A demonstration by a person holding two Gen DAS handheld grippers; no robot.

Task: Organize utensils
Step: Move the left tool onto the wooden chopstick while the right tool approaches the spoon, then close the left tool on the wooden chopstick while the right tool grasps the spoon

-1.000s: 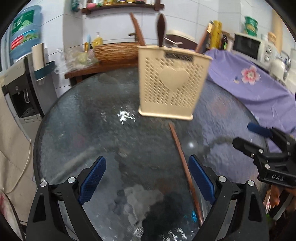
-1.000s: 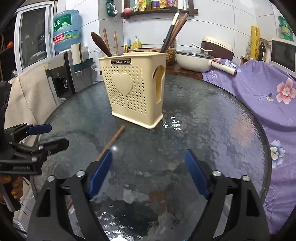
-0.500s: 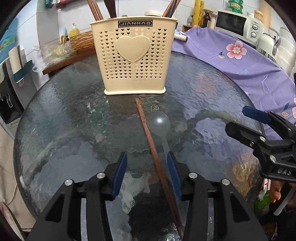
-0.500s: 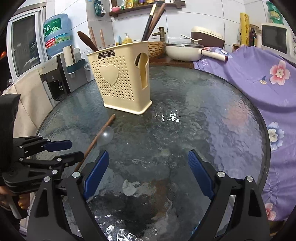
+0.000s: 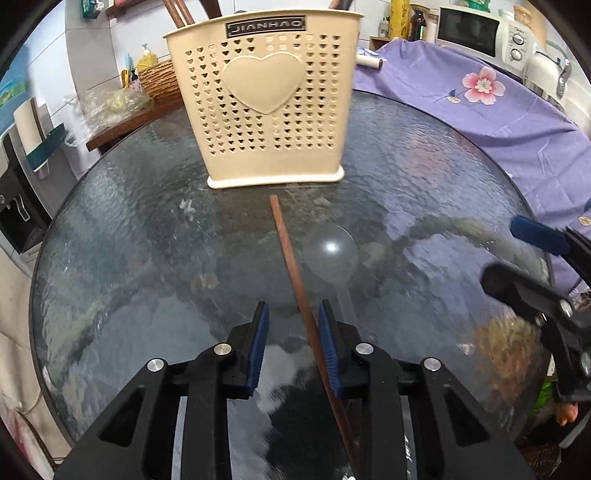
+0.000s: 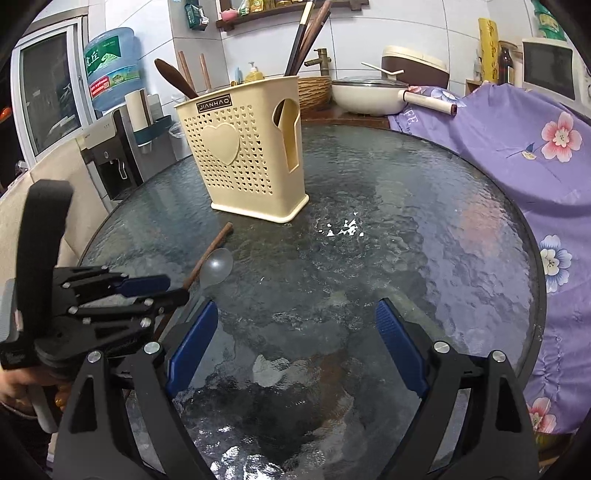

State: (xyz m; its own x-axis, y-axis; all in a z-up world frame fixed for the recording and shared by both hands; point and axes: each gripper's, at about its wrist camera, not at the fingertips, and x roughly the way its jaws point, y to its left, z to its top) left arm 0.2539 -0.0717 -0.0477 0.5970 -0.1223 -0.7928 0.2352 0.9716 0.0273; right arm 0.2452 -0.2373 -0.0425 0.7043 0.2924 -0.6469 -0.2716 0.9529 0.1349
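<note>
A cream perforated utensil holder with a heart stands on the round glass table; it also shows in the right wrist view, with dark chopsticks and a wooden spoon in it. A brown wooden chopstick lies on the glass in front of it, beside a clear plastic spoon. My left gripper is half closed around the chopstick, which rests against the right pad; the left pad stands apart from it. My right gripper is wide open and empty above the glass.
A purple flowered cloth covers the counter to the right. A white pan, a wicker basket and a water dispenser stand beyond the table's far edge. A microwave is at the back right.
My left gripper has moved in toward the holder and lowered over the chopstick, its jaws narrowing from wide open to half closed. The right gripper shifted slightly and stays open.
</note>
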